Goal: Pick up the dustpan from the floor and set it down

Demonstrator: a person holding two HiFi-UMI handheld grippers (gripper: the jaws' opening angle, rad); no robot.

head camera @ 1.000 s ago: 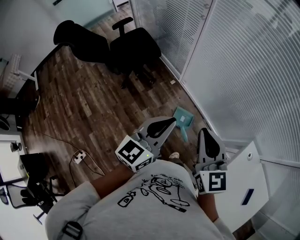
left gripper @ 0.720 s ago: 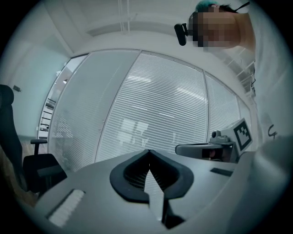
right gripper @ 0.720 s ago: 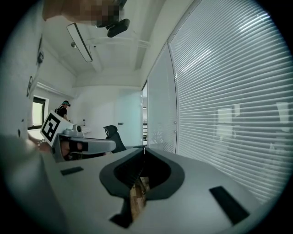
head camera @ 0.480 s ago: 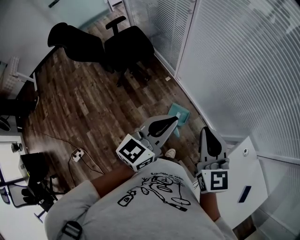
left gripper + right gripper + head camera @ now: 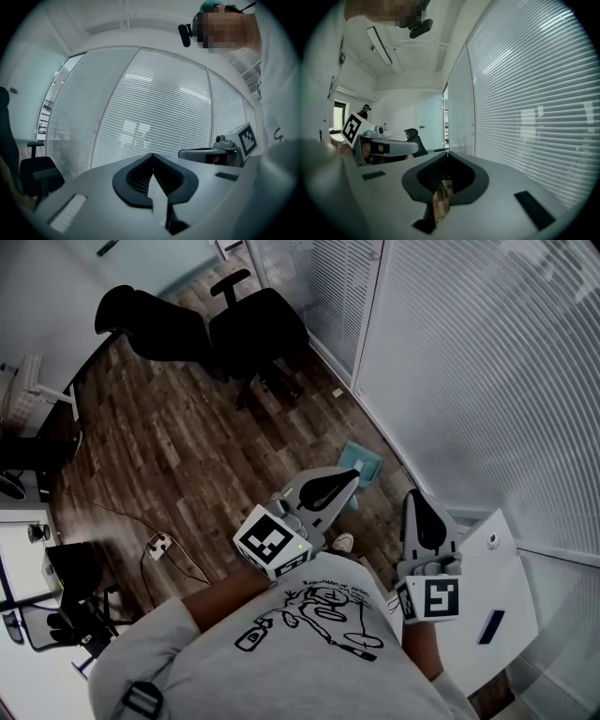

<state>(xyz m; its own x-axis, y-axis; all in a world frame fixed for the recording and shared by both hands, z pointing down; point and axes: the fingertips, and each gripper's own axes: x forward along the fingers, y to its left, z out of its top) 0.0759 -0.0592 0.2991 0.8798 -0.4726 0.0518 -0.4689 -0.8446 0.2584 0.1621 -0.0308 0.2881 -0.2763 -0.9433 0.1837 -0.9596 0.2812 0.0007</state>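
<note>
Dustpan: the teal dustpan point(image 5: 361, 460) lies on the wooden floor point(image 5: 187, 456), at the foot of the slatted glass wall point(image 5: 469, 381) on the right. The left claw partly hides its near end.
Left claw: the left claw point(image 5: 350, 477) is pressed together and empty, held in the air and pointing toward the dustpan.
Right claw: the right claw point(image 5: 413, 497) is also pressed together and empty, just left of the white surface point(image 5: 492, 568).
Stage: probably still the approach; nothing is gripped yet.
Risk, shut jaws: going down without spreading a claw would only shove the dustpan toward the wall.
Risk, wall: there is little room on the right, so a claw could knock the glass.
Risk, grip: a pinch on the thin rim may let the pan tilt or slip.
Risk, foot: the shoe point(image 5: 344, 543) is near and could kick the dustpan.
</note>
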